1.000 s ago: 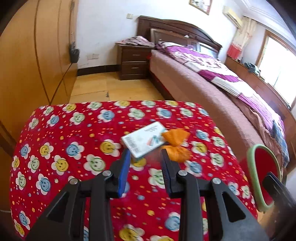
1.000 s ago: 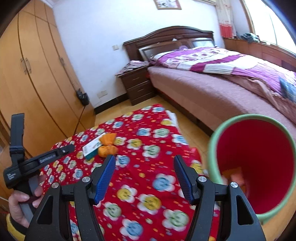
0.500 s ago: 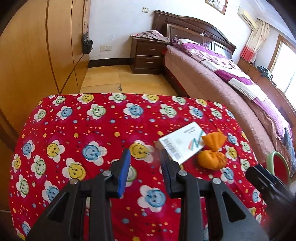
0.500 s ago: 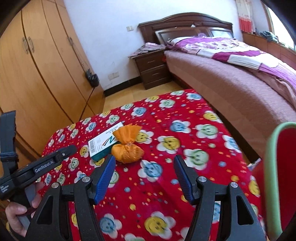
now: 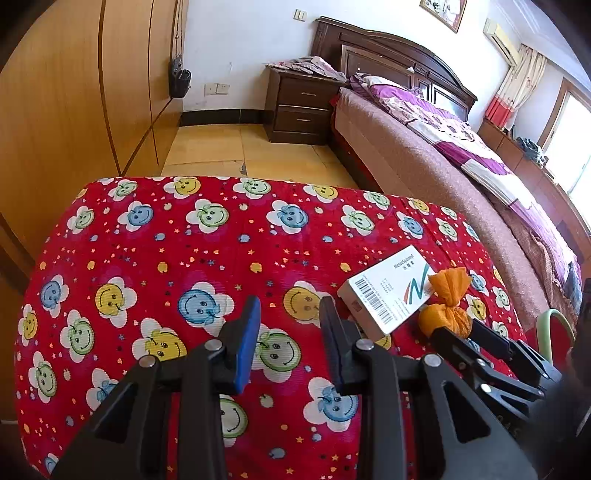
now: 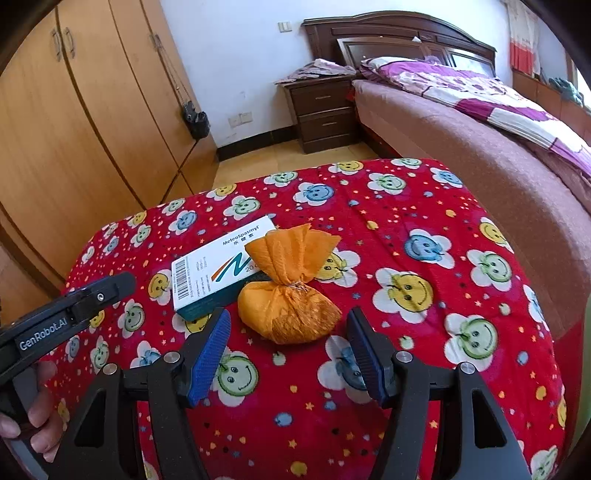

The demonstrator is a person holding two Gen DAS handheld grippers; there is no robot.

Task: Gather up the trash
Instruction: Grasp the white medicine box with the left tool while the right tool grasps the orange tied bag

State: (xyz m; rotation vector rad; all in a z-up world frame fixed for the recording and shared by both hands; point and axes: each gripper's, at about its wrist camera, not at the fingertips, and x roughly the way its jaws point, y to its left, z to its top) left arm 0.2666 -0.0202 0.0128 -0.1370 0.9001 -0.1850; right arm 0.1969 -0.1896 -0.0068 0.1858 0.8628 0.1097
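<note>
Lying just ahead of right tool [image 6: 288, 354]: orange bundle [image 6: 288, 295].

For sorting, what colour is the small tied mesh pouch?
Orange tied mesh pouch; right wrist view.

- 1 orange tied bundle [image 6: 290, 295] on the red smiley cloth [image 6: 424, 369], touching the box
- 1 white medicine box [image 6: 218, 267], barcode side up
- 1 red bin with a green rim [image 5: 554, 334], only an edge in view
- 2 grippers: left gripper [image 5: 290, 325], right gripper [image 6: 288, 341]
- 1 hand [image 6: 40, 424] visible, on the left gripper's handle
- 1 bed [image 6: 498, 122], 1 nightstand [image 6: 321, 110] with 2 drawers
- 1 wardrobe [image 6: 74, 129]; door count unclear
- 1 framed picture [image 5: 445, 13] on the wall
- 1 small black bag [image 6: 195, 120] hanging by the wardrobe
</note>
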